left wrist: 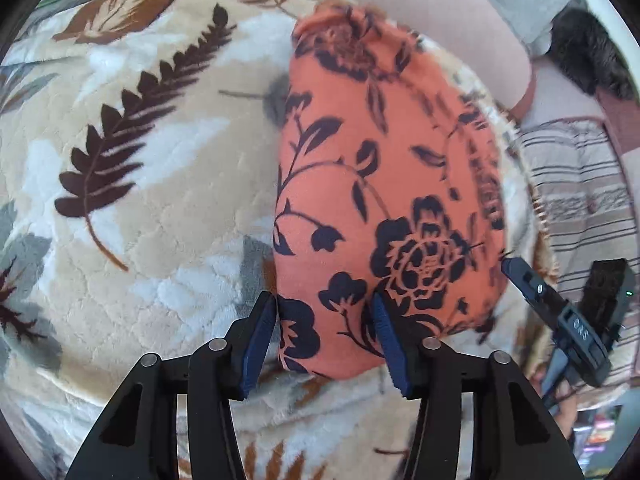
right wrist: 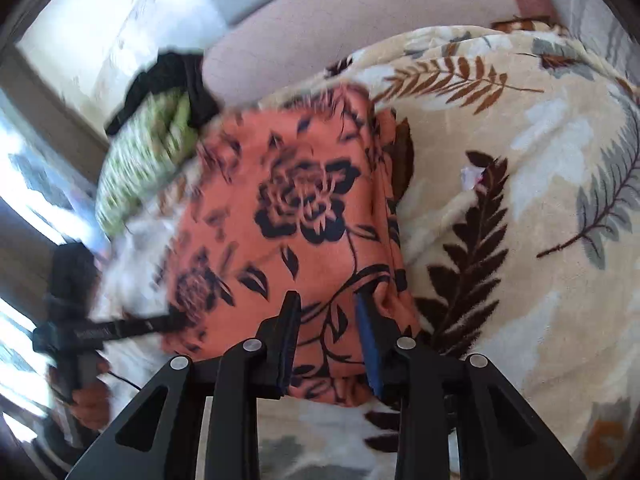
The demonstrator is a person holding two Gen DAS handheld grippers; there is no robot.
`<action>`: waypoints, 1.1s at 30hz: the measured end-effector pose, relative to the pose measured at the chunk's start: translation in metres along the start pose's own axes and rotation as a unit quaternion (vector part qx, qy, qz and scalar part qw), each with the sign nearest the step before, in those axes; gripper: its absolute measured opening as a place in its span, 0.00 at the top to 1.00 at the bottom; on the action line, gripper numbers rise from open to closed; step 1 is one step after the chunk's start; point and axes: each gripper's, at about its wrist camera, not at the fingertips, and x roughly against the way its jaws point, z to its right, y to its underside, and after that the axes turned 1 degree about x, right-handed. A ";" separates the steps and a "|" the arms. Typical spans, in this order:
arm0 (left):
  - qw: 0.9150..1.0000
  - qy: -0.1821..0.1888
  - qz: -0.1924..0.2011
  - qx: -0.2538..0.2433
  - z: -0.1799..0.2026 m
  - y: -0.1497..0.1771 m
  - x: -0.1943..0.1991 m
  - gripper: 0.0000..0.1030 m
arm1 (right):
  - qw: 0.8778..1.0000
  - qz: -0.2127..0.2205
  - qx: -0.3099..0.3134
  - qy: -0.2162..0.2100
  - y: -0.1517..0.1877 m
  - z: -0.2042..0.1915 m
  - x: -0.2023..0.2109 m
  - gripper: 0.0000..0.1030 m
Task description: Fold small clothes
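Observation:
An orange cloth with a dark flower print (left wrist: 384, 184) lies folded on a cream leaf-print blanket (left wrist: 152, 184). My left gripper (left wrist: 325, 308) is open just over the cloth's near edge, its blue pads apart, holding nothing. In the right wrist view the same cloth (right wrist: 296, 216) lies folded, with stacked layers along its right side. My right gripper (right wrist: 326, 304) is open over the cloth's near right corner and holds nothing. The right gripper shows at the cloth's right edge in the left wrist view (left wrist: 516, 270). The left gripper shows blurred at the left in the right wrist view (right wrist: 168, 320).
The blanket (right wrist: 520, 200) covers a bed. A striped cloth (left wrist: 580, 184) lies to the right of it. A dark garment (left wrist: 588, 52) and a green patterned item (right wrist: 148, 148) lie beyond the orange cloth. A pale pink surface (left wrist: 460, 12) lies behind.

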 end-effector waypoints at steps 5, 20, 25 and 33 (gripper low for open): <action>0.998 0.025 0.036 0.043 -0.019 -0.021 0.023 0.43 | 0.995 0.043 -0.094 0.008 -0.030 0.038 0.002 0.34; 0.989 0.105 -0.032 0.103 -0.012 -0.079 -0.056 0.22 | 0.996 -0.040 -0.045 -0.066 -0.037 0.026 -0.082 0.22; 0.994 0.076 -0.012 0.075 0.003 -0.074 -0.051 0.63 | 0.998 -0.021 -0.046 -0.032 -0.035 0.020 -0.080 0.68; 0.996 0.073 0.020 0.035 0.020 -0.036 0.016 0.70 | 1.000 -0.003 -0.013 -0.018 -0.026 -0.027 -0.050 0.71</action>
